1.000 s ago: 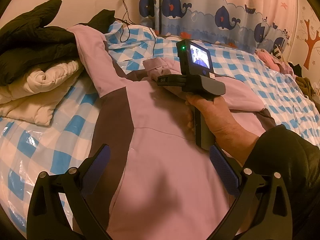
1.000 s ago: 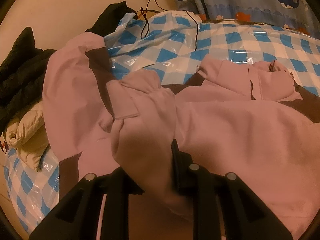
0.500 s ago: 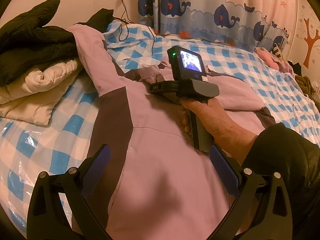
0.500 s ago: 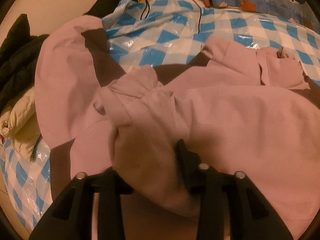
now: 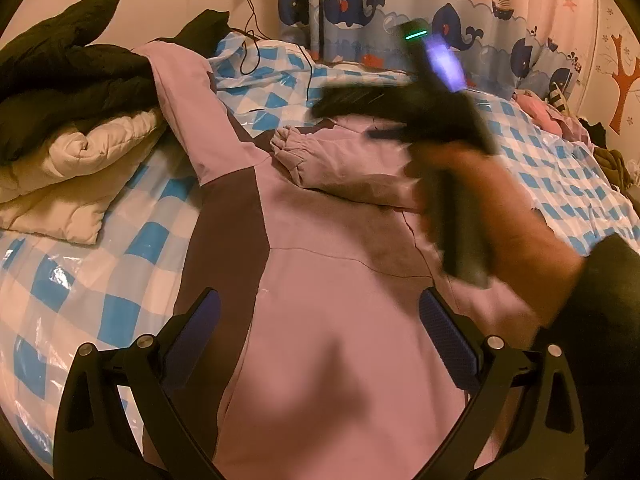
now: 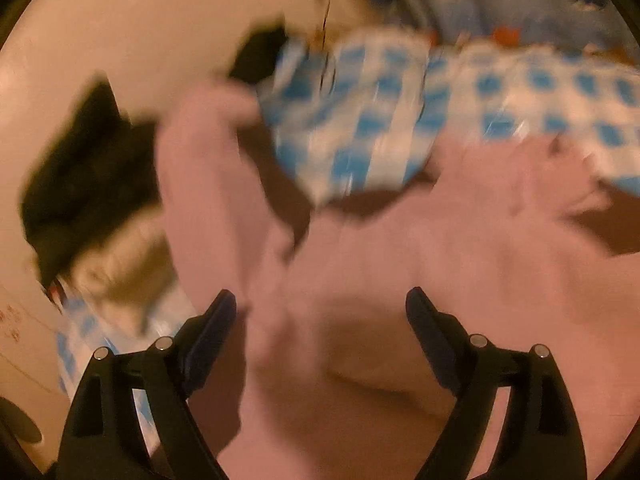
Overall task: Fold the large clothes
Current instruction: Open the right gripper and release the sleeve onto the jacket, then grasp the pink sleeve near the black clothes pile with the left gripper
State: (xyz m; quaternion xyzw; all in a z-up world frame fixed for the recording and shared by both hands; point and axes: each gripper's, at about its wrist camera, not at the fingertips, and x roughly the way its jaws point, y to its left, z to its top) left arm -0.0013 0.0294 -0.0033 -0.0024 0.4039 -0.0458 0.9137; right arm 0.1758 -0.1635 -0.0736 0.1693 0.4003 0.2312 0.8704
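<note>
Over on the left, a heap of dark and cream padded bedding point(image 5: 68, 128) sits piled on the bed point(image 5: 120, 256), whose blue-and-white checked cover shines like plastic. Just beside the pile, one sleeve point(image 5: 188, 100) of the pink jacket point(image 5: 340, 280) runs up toward the wall, not yet brought in. The jacket itself lies spread across the middle of the bed, pink with darker brown panels, its body fairly flat.

The left tool point(image 5: 320, 336) hovers low over the jacket's body with its fingers wide apart and nothing between them.

Further right, the other sleeve point(image 5: 340, 160) lies folded across the chest, its gathered cuff pointing left. Above it the right tool point(image 6: 320, 320) is caught mid-swing and blurred; in its own view the fingers stand well apart, with pink cloth beneath but not gripped.

As I judge it, the fold is at an early stage: one sleeve is laid in, the far-left sleeve is yet to be folded over, and the body needs doubling up after that. Beyond, whale-print curtains point(image 5: 360, 12) hang along the wall, and more clothes point(image 5: 560, 120) lie at the bed's far right edge.
</note>
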